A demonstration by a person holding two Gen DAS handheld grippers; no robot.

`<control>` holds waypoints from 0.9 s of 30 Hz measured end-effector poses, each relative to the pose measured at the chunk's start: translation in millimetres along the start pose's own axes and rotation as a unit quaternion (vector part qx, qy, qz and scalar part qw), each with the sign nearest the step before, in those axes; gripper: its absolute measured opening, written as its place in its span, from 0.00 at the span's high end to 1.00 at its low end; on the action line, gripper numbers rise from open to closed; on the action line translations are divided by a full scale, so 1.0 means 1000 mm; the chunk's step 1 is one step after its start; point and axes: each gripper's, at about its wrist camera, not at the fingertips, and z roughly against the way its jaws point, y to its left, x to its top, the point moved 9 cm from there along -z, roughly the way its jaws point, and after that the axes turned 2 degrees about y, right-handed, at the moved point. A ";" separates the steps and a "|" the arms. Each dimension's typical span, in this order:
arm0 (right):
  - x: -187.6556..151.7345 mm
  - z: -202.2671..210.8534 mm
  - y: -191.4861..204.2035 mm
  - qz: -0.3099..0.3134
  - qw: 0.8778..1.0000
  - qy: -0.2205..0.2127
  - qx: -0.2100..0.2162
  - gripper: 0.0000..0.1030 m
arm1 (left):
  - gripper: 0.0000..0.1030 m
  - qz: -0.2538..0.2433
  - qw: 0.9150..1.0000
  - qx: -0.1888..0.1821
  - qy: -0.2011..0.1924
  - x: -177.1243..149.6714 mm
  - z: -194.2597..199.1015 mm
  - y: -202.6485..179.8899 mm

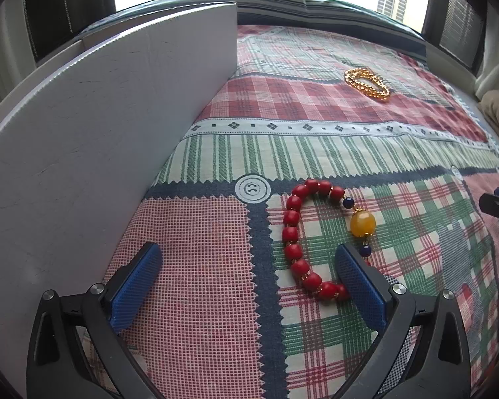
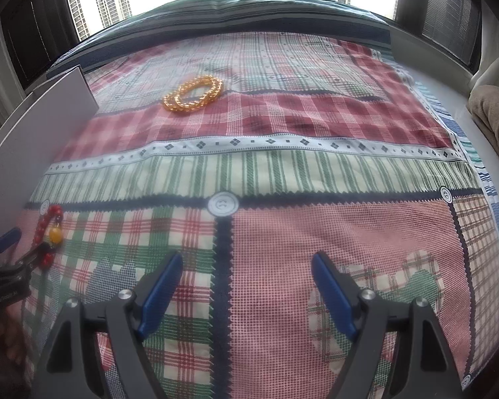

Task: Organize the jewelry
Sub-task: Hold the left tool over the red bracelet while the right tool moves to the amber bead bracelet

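A red bead bracelet (image 1: 294,232) with a large yellow bead (image 1: 362,222) lies on the patchwork cloth. My left gripper (image 1: 246,262) is open just above the cloth, its right finger (image 1: 359,282) over the bracelet's near end. A gold chain bracelet (image 1: 367,84) lies farther back. In the right wrist view the gold chain (image 2: 194,93) is at the back left and the red bracelet (image 2: 50,232) is at the far left under the left gripper. My right gripper (image 2: 248,269) is open and empty over the pink checked patch.
A white box wall (image 1: 109,133) stands on the left beside the left gripper; it also shows in the right wrist view (image 2: 40,123). The patchwork cloth (image 2: 282,173) covers the surface. Windows with tower blocks lie beyond the far edge. A beige cushion (image 2: 495,109) sits at the right.
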 end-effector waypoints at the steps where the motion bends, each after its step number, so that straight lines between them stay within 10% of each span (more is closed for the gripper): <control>1: 0.001 0.001 0.006 0.009 1.000 0.005 0.007 0.21 | 0.01 0.000 1.000 0.000 0.000 0.000 0.000 0.000; 9: 0.050 -0.007 0.032 0.151 0.989 0.006 -0.003 0.21 | 0.00 0.000 1.000 0.000 -0.001 0.000 0.001 0.000; 17: 0.163 -0.040 0.056 0.111 0.991 0.000 0.073 0.22 | 0.00 0.000 1.000 0.000 -0.001 0.000 0.000 0.000; 27: 0.172 -0.123 0.092 0.135 0.989 0.049 0.028 0.35 | 0.00 0.000 1.000 0.000 -0.001 0.000 0.000 0.000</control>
